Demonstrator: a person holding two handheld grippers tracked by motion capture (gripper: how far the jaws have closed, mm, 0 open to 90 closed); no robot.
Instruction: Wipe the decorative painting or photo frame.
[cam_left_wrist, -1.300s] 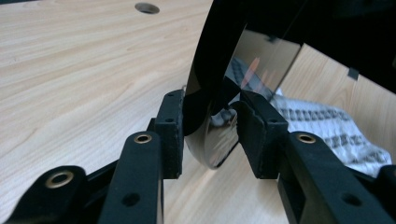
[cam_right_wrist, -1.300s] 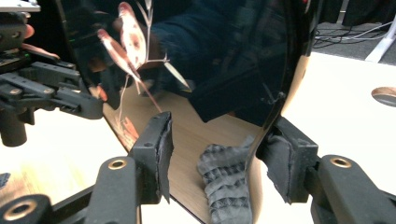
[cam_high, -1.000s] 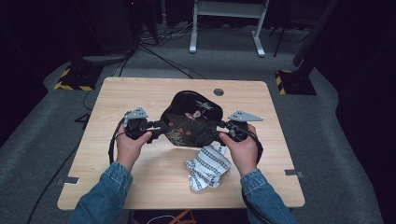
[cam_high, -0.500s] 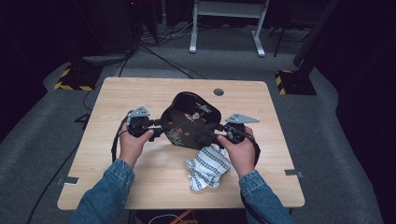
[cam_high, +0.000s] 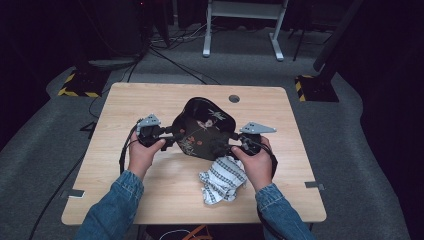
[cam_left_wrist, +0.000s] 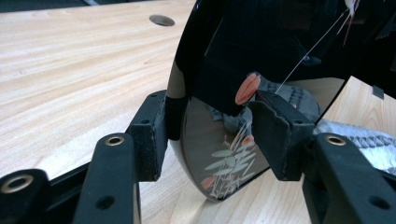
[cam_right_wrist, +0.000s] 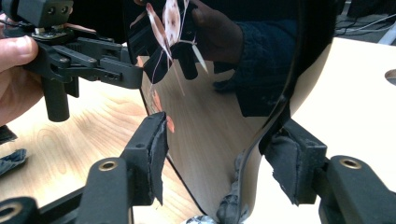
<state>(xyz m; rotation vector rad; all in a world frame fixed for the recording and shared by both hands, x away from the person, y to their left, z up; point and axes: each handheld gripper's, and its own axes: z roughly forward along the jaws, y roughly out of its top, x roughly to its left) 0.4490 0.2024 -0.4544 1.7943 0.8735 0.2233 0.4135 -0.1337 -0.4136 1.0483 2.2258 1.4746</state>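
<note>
At the centre of the high view, the black lacquered tray stands tilted on the worktop. The left hand-held gripper and right hand-held gripper straddle its opposite rims, jaws just opening, pads slack.

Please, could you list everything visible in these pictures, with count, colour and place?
glossy black lacquer tray with flower pattern: 1, black, table centre, tilted
crumpled checked cloth: 1, white and dark, at tray's near edge
light wooden table: 1, pale, round hole at back
left tongs: 1, black, around tray's left rim, jaws just been opening
right tongs: 1, black, around right rim, just been opening, one pad off tray
</note>
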